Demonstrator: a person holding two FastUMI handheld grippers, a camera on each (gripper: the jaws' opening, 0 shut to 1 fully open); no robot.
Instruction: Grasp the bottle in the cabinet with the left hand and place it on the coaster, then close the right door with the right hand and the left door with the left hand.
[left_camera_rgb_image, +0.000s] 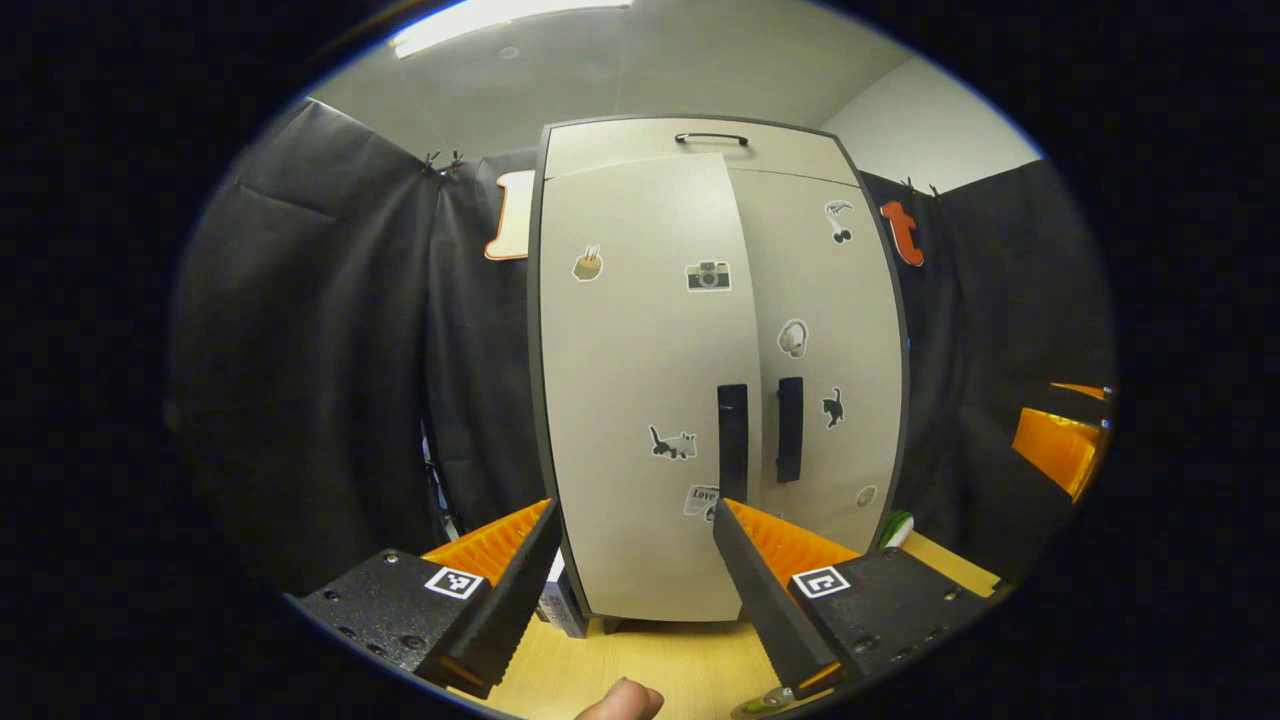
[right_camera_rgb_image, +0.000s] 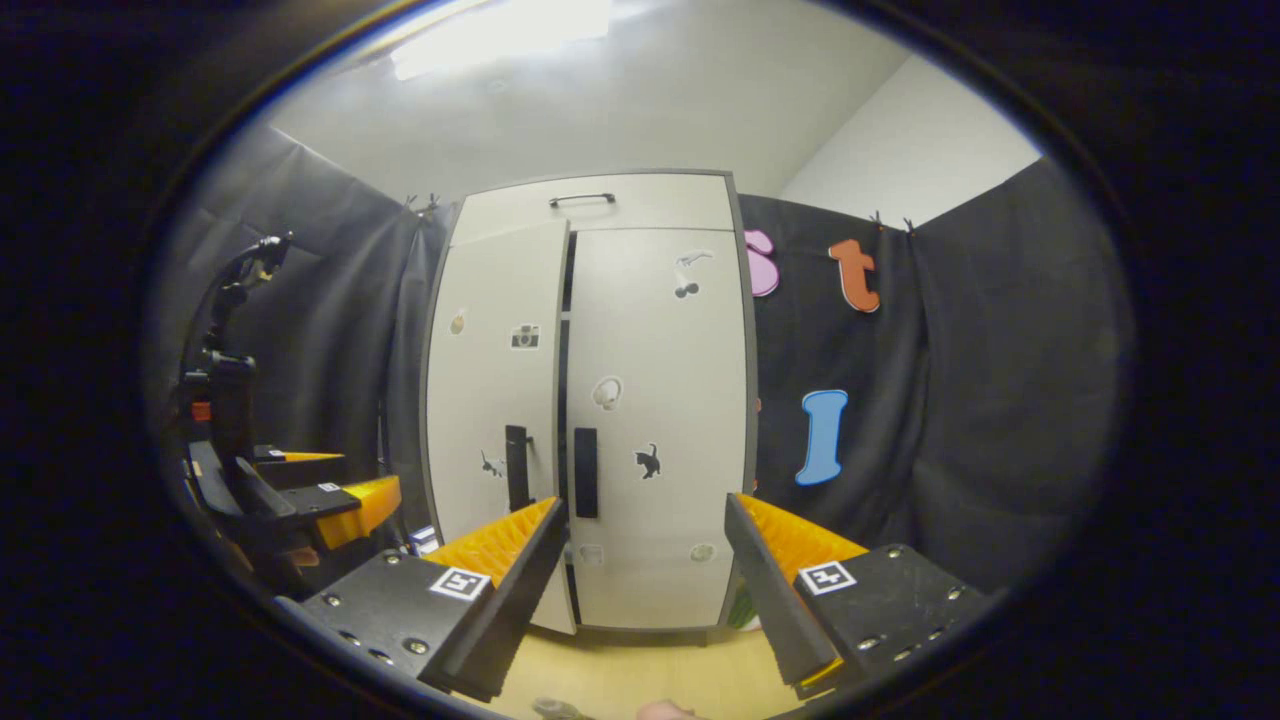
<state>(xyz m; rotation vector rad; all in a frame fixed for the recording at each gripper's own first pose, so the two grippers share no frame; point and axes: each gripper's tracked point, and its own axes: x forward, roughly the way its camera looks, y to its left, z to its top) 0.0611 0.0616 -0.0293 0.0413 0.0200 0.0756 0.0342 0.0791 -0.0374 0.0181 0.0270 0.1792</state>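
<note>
Left gripper view: the left gripper (left_camera_rgb_image: 632, 560) has its fingers spread wide, holding nothing. Ahead of its tips stands the cabinet (left_camera_rgb_image: 640, 420), its left door (left_camera_rgb_image: 640, 330) slightly ajar and its right door (left_camera_rgb_image: 830, 340) shut. The right gripper (right_camera_rgb_image: 645, 560) is equally wide and empty. I cannot see the bottle or the coaster, so only the left door seems left.

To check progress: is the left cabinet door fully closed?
No, in the right gripper view the left door stands slightly ajar, with a dark gap beside the right door.
</note>
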